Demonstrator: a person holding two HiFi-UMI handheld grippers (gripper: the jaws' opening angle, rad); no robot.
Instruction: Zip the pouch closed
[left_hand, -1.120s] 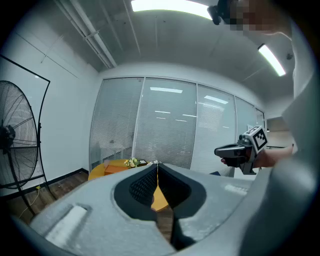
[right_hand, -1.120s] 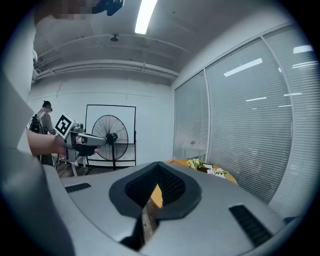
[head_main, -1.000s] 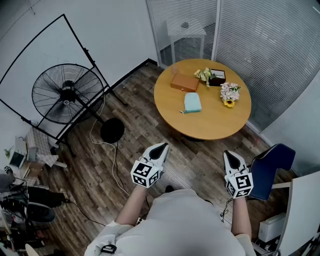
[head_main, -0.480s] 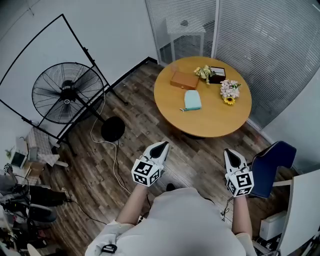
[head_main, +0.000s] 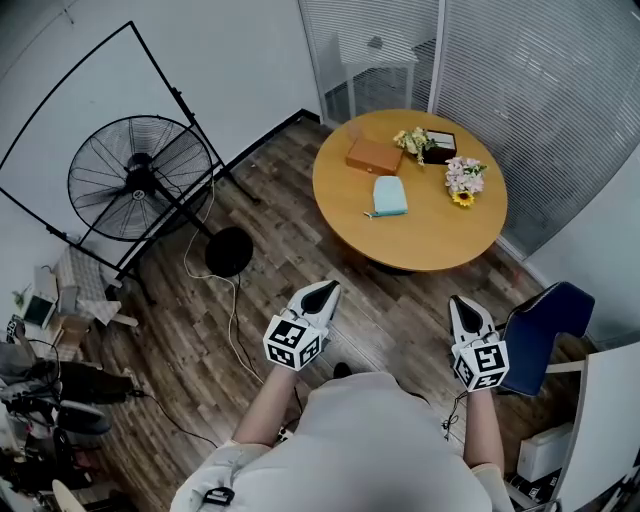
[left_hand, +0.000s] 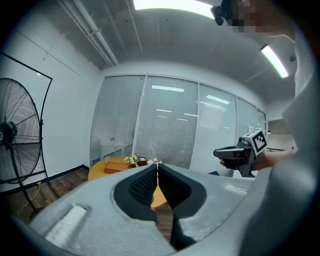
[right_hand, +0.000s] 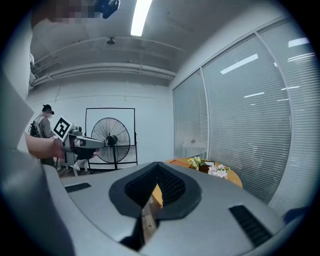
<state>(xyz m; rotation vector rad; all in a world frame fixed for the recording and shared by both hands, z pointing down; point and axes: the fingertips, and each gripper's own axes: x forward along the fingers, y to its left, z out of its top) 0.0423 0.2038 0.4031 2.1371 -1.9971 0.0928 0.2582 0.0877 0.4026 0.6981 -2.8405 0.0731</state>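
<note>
A light blue pouch (head_main: 388, 196) lies flat near the middle of the round wooden table (head_main: 425, 245), far ahead of both hands. My left gripper (head_main: 324, 294) is held over the floor in front of the person, shut and empty. My right gripper (head_main: 461, 309) hangs level with it on the right, also shut with nothing in it. In the left gripper view the jaws (left_hand: 156, 170) meet at the tips, with the table (left_hand: 102, 169) small beyond them. The right gripper view shows closed jaws (right_hand: 157, 167) and the table (right_hand: 227, 175) far off.
On the table stand an orange box (head_main: 374, 155), a dark box (head_main: 440, 146) and two small flower bunches (head_main: 462, 182). A large floor fan (head_main: 140, 180) with a round base (head_main: 229, 251) and a cable stands at the left. A blue chair (head_main: 540, 325) is at the right.
The head view has shifted slightly, so the table and fan sit a little higher and to the right. Both grippers have stayed in place, shut.
</note>
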